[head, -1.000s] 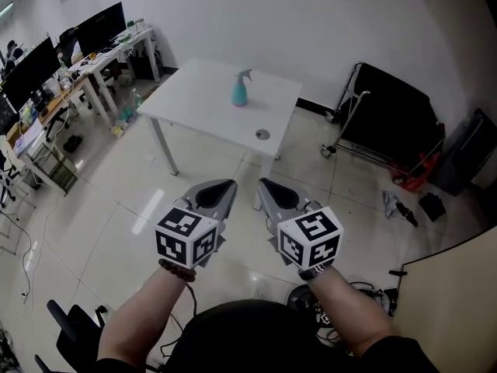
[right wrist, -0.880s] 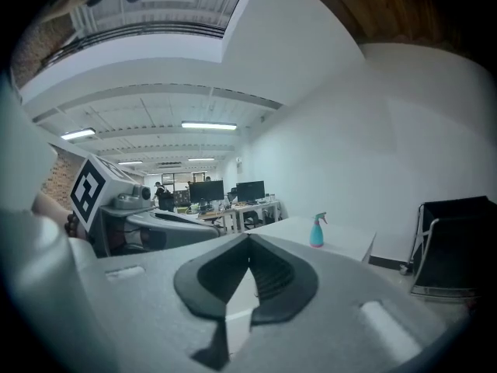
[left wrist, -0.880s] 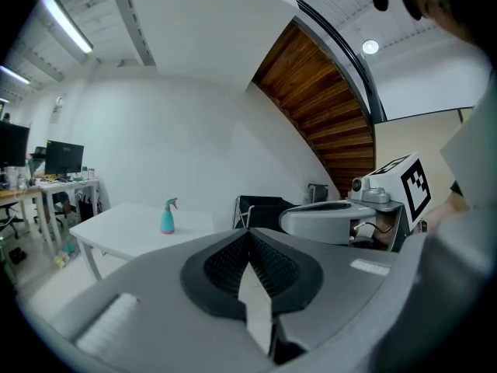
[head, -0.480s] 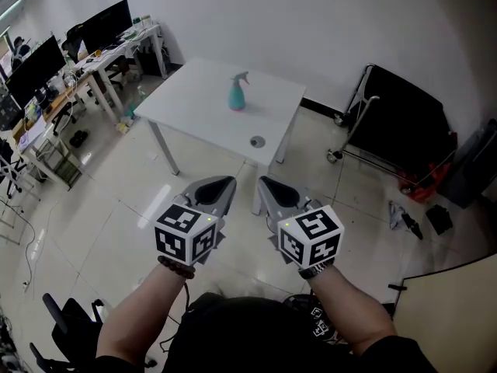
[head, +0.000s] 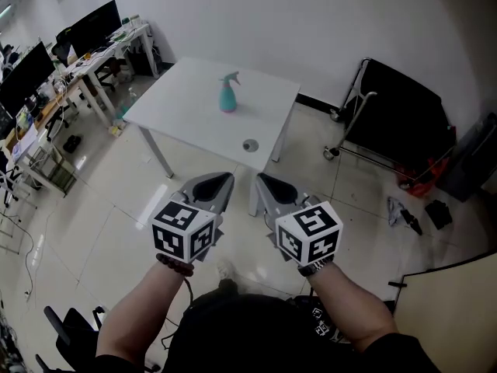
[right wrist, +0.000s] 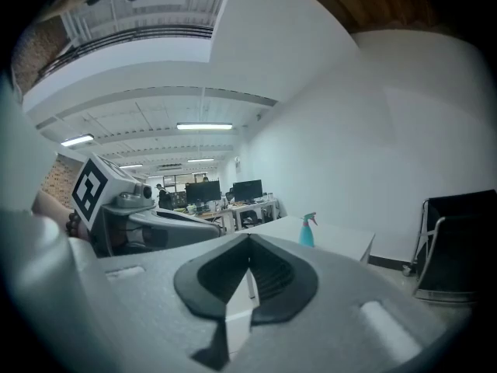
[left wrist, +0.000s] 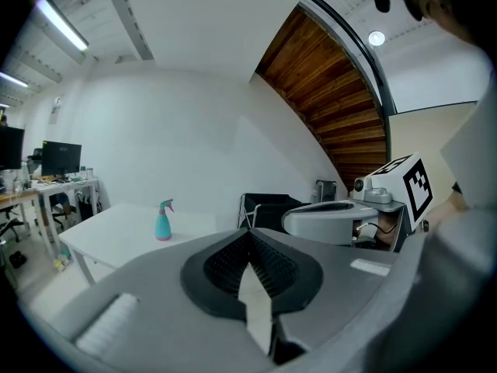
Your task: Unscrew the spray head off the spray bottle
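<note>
A teal spray bottle (head: 227,94) with a pale spray head stands upright on a white table (head: 186,107), well ahead of both grippers. It also shows small in the left gripper view, spray bottle (left wrist: 162,222), and in the right gripper view, spray bottle (right wrist: 308,230). My left gripper (head: 227,180) and right gripper (head: 261,180) are held side by side over the floor, short of the table's near edge. Both are shut with nothing between the jaws.
A round cable hole (head: 249,144) sits near the table's front edge. Desks with monitors (head: 54,53) line the left side. A black folding cart (head: 404,115) stands at the right by the wall, with loose items (head: 411,214) on the floor.
The table and bottle have shifted a little left in the head view and the view has come nearer to them. Both grippers stay shut, side by side.
</note>
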`<state>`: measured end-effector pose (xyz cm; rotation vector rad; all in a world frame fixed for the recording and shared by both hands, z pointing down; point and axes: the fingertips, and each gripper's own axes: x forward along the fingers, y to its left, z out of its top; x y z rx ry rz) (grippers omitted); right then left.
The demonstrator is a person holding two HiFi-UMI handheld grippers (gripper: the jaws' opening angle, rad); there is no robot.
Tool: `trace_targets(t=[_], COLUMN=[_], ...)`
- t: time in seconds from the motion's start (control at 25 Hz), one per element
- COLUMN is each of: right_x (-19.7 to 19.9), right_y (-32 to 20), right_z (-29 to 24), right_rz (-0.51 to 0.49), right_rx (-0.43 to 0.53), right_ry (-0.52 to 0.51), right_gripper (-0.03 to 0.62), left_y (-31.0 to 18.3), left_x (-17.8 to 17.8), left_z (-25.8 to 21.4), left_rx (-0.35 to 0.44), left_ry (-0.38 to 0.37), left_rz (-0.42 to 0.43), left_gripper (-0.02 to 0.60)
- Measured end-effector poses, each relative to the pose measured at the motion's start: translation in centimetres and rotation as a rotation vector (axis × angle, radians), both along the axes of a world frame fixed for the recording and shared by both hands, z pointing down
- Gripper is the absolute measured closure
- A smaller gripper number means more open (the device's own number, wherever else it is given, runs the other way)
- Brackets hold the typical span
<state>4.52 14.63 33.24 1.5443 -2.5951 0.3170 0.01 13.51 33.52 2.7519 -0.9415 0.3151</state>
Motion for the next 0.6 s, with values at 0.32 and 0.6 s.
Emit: trace_targets(t=[0.32, 0.6], right_x=[-0.1, -2.1], right_y=[-4.6, -10.4], right_z=[0.7, 0.6], right_rz=[0.018, 0.018], right_rx=[-0.023, -0.033], right_ry=[0.038, 0.07], right_gripper=[0.605, 0.605], left_y=[-4.7, -10.2], left_x=[0.0, -1.6], left_z=[0.8, 1.2], left_rx=[-0.02, -0.033], left_ry=[0.037, 0.059], left_rz=[0.016, 0.024], left_gripper=[0.565, 0.565])
